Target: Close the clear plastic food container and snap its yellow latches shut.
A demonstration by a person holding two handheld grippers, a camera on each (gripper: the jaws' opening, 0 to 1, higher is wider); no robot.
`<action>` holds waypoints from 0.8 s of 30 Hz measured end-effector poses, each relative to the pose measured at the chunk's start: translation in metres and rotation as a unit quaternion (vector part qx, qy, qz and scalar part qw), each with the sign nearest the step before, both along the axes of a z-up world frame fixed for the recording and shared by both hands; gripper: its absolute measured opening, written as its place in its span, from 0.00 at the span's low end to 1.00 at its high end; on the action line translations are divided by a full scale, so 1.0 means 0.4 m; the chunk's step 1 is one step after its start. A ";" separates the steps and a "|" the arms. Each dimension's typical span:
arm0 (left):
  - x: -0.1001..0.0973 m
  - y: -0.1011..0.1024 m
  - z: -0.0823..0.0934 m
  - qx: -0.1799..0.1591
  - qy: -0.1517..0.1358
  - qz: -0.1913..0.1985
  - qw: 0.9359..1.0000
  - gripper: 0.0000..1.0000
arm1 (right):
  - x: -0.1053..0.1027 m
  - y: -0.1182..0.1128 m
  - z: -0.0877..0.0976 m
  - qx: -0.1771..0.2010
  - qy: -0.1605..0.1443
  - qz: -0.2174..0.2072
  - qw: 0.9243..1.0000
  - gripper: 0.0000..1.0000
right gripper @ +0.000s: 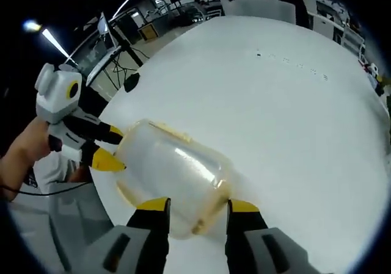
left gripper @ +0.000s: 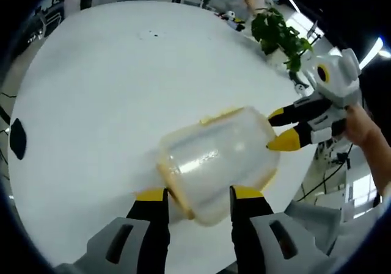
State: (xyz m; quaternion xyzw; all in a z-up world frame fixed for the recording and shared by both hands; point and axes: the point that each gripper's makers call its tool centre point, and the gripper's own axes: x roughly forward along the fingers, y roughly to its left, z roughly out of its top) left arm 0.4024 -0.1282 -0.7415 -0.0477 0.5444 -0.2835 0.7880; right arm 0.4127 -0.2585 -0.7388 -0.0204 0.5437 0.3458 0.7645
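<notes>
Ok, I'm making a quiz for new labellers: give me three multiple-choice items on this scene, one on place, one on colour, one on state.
1. Where does the container rest?
A. on the white table
B. on a chair
C. on the floor

2. What colour are the gripper jaw tips?
A. red
B. yellow
C. green

3. How do the left gripper and the right gripper meet the container?
A. both are far from it
B. one lies flat on the table
C. each straddles an end of it

Key:
1 A, white tabletop shows around the container.
2 B, yellow pads cap the black jaws in both views.
3 C, each view's own jaws flank an end of the container.
</notes>
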 end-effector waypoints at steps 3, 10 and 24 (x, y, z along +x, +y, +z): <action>-0.002 -0.002 0.001 0.000 -0.006 0.001 1.000 0.35 | -0.002 0.001 0.000 -0.001 0.002 0.000 1.000 0.32; -0.003 -0.002 0.001 -0.004 -0.021 0.010 1.000 0.34 | -0.002 0.001 0.000 0.007 0.002 -0.001 1.000 0.30; -0.006 -0.005 -0.015 -0.014 -0.003 0.016 1.000 0.29 | -0.003 0.004 -0.010 -0.012 0.007 -0.003 1.000 0.27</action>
